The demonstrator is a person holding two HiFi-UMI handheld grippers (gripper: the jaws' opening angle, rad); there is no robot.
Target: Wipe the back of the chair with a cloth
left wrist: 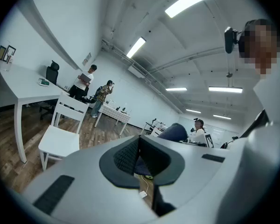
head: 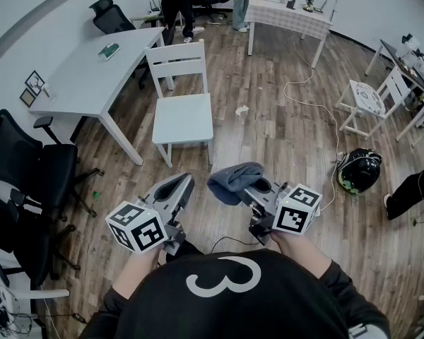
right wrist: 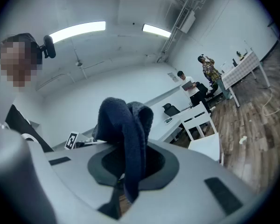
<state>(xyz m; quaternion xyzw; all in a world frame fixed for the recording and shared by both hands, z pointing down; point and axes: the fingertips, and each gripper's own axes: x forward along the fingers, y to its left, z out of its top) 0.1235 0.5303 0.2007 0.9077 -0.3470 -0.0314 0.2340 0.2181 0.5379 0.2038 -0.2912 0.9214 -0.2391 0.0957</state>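
Floor strip (head: 225,154) between chair (head: 184,115) and cloth (head: 233,181)

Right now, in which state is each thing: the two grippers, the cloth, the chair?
Left gripper: shut, holds nothing.
Right gripper: shut on the cloth.
Cloth: dark, bunched, pinched in the right jaws, hanging in the air, apart from the chair.
Chair: white, upright on the floor, seat bare, back not touched by either gripper.
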